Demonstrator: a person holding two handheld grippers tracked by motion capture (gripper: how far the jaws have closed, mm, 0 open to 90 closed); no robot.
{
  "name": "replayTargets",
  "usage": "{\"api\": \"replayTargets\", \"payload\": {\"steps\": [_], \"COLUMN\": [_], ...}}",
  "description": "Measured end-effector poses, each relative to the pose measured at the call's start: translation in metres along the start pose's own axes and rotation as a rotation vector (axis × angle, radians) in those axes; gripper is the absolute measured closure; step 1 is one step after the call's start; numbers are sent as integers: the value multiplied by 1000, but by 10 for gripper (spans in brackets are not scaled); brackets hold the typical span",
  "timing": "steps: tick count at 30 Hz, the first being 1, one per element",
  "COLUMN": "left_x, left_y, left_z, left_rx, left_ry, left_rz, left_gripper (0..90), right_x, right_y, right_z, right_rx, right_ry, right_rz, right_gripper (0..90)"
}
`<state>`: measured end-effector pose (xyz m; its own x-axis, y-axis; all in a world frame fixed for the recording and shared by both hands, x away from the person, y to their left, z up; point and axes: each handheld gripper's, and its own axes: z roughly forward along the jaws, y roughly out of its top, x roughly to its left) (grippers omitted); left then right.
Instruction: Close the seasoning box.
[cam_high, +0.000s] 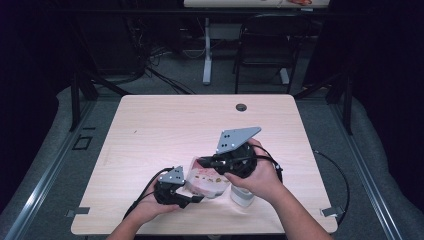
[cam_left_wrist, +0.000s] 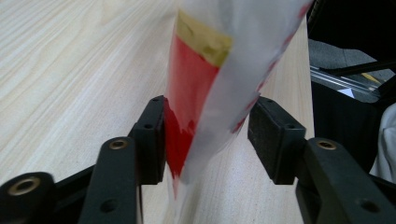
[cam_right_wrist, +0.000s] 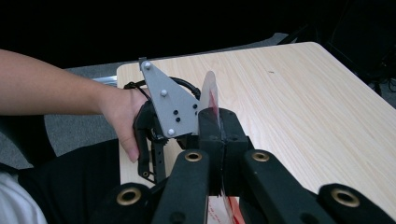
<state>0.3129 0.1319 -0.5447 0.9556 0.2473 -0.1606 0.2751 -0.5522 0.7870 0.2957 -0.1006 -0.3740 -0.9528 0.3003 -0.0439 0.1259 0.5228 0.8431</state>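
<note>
Each hand carries a black gripper: the left gripper (cam_high: 192, 199) and the right gripper (cam_high: 206, 162) are both topped by a grey three-cornered plate (cam_high: 236, 138) studded with small screws and pale round markers (plainest in the right gripper view). The jaws are matt black links with brass-ringed pivot holes and flat rectangular pads. A black cable (cam_high: 338, 172) trails from each. The forearms are bare, sleeveless.

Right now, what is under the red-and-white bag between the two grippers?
Bare wooden table shows below the bag in the left gripper view. A white object sits near its right end, under the right hand. The bag covers whatever lies directly beneath it.
</note>
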Motion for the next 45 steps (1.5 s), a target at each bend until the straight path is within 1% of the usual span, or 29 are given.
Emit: {"api": "replayTargets", "payload": {"steps": [3, 6, 10, 14, 17, 20, 22, 25, 30, 32, 34, 35, 36, 40, 45], "left_x": [0, -1, -1, -1, -1, -1, -1, -1, -2, -3, -3, -3, -3, -3, -3], "left_y": [0, 1, 2, 3, 2, 1, 1, 1, 3, 2, 3, 3, 3, 3, 3], "left_z": [-2, -4, -9, -12, -13, -16, -18, -20, -24, -24, -26, -27, -27, -30, -32], "left_rx": [-1, 3, 9, 18, 28, 35, 34, 46, 56, 51, 61, 69, 66, 82, 95], "left_ry": [0, -8, 9, 6, 0, 8, 9, 10, 6, -1, -6, -4, -3, 15, 24], "left_rz": [-2, -11, -10, -20, -22, -28, -41, -47, -58, -58, -58, -56, -59, -52, -56], "left_gripper": [553, 575, 605, 625, 635, 652, 666, 682, 705, 710, 713, 714, 714, 718, 727], "right_x": [0, 0, 0, -1, -1, 0, 1, 0, -1, -1, 0, 0, 0, 0, -3], "right_y": [0, 0, -2, -2, -3, -4, -5, -6, -6, -5, -4, -4, -4, -6, -11], "right_z": [-1, -1, -3, -5, -5, -5, -5, -6, -8, -9, -9, -9, -9, -10, -9], "right_rx": [-5, -14, -23, -30, -21, -17, -17, -17, -9, -2, -1, 2, 4, 5, 5], "right_ry": [2, 4, 8, 13, 9, 8, 6, 3, 1, -1, -4, -4, -5, -12, -17], "right_rz": [-1, 1, 6, 11, 6, 3, 4, 6, 5, -2, -2, 2, 2, 0, 3], "right_gripper": [900, 900, 900, 900, 900, 899, 898, 895, 886, 885, 881, 881, 879, 874, 875]}}
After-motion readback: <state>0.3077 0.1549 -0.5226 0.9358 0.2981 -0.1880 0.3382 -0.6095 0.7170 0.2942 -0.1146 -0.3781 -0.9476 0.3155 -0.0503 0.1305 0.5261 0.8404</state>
